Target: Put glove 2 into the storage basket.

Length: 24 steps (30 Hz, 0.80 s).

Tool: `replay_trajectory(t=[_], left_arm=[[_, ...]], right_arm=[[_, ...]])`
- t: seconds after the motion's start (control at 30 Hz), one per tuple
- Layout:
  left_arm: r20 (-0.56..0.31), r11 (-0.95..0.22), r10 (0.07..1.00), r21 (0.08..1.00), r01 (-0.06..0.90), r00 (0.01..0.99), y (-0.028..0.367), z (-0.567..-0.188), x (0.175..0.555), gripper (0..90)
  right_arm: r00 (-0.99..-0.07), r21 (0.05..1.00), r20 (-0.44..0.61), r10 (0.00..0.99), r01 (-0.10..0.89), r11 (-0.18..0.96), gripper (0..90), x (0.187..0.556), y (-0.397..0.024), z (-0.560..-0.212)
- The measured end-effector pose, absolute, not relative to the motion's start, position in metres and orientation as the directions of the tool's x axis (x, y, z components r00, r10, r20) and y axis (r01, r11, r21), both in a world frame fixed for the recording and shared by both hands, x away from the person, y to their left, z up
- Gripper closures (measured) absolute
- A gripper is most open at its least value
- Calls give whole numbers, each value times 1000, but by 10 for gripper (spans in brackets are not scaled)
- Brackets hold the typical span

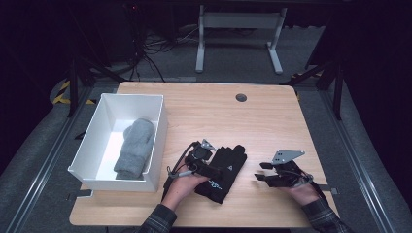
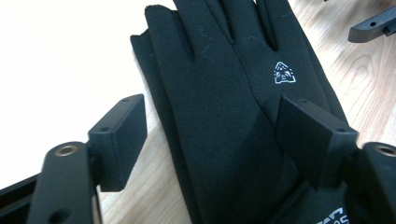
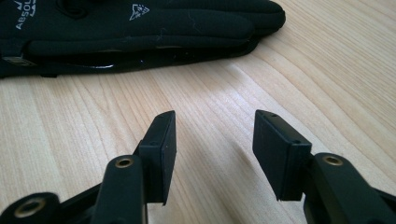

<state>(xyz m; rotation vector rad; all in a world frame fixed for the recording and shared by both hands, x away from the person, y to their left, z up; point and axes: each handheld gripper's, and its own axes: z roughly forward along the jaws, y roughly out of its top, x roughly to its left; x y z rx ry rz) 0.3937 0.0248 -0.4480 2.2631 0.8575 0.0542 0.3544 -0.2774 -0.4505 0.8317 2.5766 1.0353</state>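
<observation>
Black gloves lie flat on my table, both tongs spread and holding nothing.

From above I see the white bin (image 1: 148, 141) left of the black gloves (image 1: 224, 170), a grey mitten (image 1: 134, 147) inside it. My left gripper (image 2: 212, 137) hovers over the gloves' cuff end, jaws apart astride the fabric without pinching; its view alone shows a small white logo (image 2: 284, 73). My right gripper (image 3: 214, 151) sits right of the gloves, jaws apart over bare wood grain. The wooden table (image 1: 272, 121) stands on grey carpet; a white desk frame (image 1: 238, 36) stands beyond.
</observation>
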Motion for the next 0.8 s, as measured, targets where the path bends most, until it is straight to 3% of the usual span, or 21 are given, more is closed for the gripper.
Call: replay_trajectory(t=[0.13, 0.33, 0.6, 0.67, 0.73, 0.8], left_arm=[[-212, -540, 589, 615, 575, 780, 21, -453, 396, 225], [-234, -548, 571, 605, 578, 787, 19, -456, 398, 274], [-264, -559, 545, 593, 579, 796, 18, -454, 398, 436], [-293, -559, 533, 583, 590, 794, 18, -454, 399, 495], [-314, -558, 522, 577, 596, 793, 18, -453, 399, 638], [-316, -568, 516, 569, 594, 796, 16, -452, 400, 671]], right_arm=[[-810, 695, -15, 587, 414, 589, 504, 354, -277, -450], [-808, 696, -17, 589, 413, 587, 504, 354, -277, -451], [-808, 694, -18, 589, 414, 589, 503, 354, -277, -451], [-809, 694, -20, 588, 412, 590, 500, 354, -277, -451], [-809, 694, -20, 588, 412, 591, 497, 354, -277, -451], [-808, 693, -22, 588, 412, 592, 486, 355, -277, -452]])
